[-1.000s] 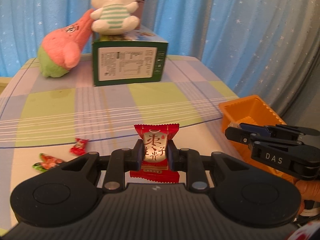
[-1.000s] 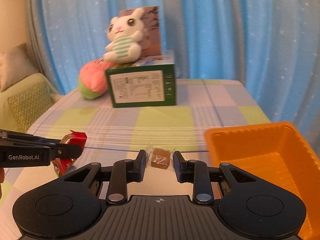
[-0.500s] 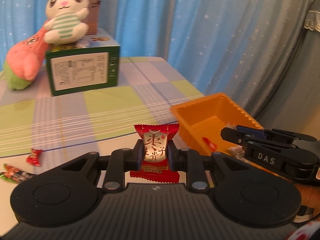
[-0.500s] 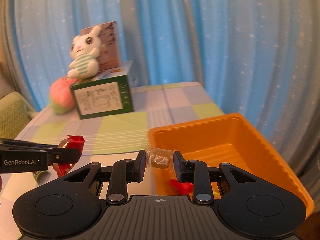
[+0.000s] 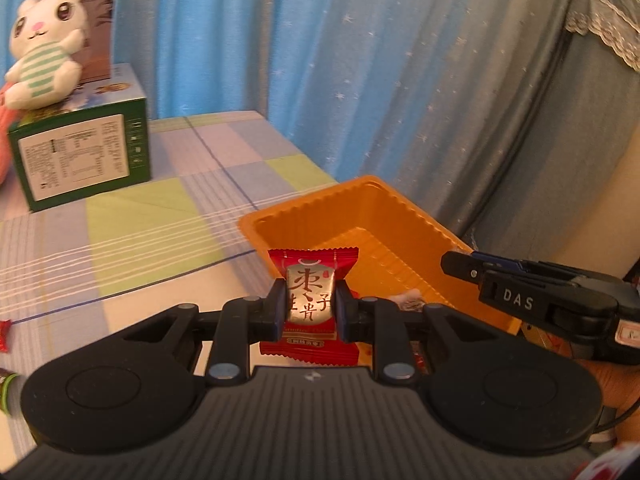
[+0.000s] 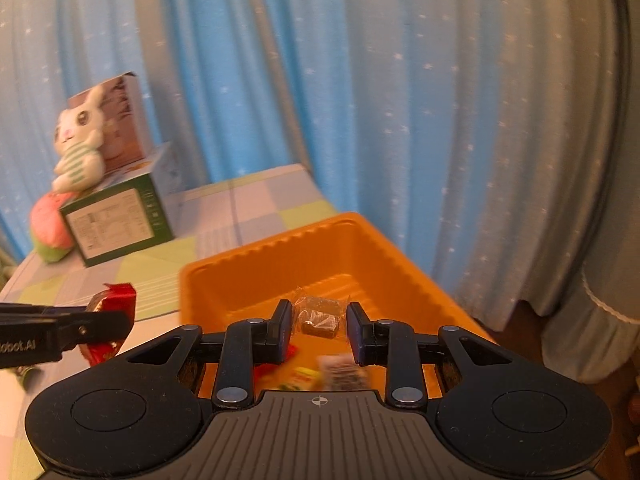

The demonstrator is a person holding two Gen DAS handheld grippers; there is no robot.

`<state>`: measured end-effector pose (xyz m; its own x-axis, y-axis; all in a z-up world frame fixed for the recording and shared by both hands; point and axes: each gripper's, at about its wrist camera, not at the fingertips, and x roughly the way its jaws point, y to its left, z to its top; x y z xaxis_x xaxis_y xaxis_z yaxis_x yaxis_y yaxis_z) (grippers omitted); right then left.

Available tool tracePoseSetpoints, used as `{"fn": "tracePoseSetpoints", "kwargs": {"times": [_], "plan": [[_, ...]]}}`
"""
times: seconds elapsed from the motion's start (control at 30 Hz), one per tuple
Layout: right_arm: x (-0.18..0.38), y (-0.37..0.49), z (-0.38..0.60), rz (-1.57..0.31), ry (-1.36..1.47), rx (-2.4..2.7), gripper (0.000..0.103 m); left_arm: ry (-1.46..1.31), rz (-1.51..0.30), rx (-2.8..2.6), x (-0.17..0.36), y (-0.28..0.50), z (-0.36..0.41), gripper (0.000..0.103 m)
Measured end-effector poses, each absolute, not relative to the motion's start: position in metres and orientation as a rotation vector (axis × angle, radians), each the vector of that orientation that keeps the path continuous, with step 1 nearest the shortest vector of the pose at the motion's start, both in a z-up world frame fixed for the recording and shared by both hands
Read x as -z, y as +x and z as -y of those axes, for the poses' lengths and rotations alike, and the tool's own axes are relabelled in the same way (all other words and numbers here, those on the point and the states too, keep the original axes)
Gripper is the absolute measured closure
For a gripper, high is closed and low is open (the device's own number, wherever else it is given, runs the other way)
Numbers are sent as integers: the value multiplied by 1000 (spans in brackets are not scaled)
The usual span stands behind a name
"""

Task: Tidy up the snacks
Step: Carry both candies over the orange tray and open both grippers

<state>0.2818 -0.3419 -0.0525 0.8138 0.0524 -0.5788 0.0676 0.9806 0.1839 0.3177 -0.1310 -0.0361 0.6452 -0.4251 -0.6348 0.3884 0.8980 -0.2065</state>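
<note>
My left gripper (image 5: 311,307) is shut on a red wrapped candy (image 5: 309,300) with silver label, held at the near left edge of the orange tray (image 5: 360,204). In the right wrist view, my right gripper (image 6: 319,326) is over the orange tray (image 6: 256,256); its jaws stand a little apart and a brown candy in clear wrap (image 6: 319,316) sits between them, seemingly loose. The left gripper with its red candy (image 6: 112,304) shows at that view's left. My right gripper (image 5: 460,266) shows at the left view's right. Several wrapped snacks (image 6: 320,372) lie in the tray.
A green box (image 5: 80,152) with a white rabbit plush (image 5: 40,60) on it stands at the table's back, a pink plush (image 6: 48,228) beside it. Loose candies (image 5: 4,336) lie on the checked cloth at far left. Blue curtains hang behind; the table edge runs past the tray.
Both grippers have moved right toward the tray. The right gripper's jaws have spread apart and the brown candy is no longer pinched. The left gripper still holds the red candy.
</note>
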Motion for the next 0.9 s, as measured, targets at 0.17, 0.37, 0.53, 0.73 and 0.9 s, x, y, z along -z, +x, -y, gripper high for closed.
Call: {"fn": "tracePoseSetpoints", "kwargs": {"times": [0.17,0.37,0.53,0.73,0.9], "plan": [[53,278,355,-621,211,43,73,-39,-737,495,40,318,151,81],[57,279,360,-636,222,74,73,-23,-745,523,45,318,168,81],[58,279,365,-641,228,92,73,-24,-750,526,48,321,173,81],[60,278,369,-648,234,106,73,-35,-746,535,52,324,180,81],[62,279,372,-653,241,112,73,-50,-729,547,56,325,183,69]]}}
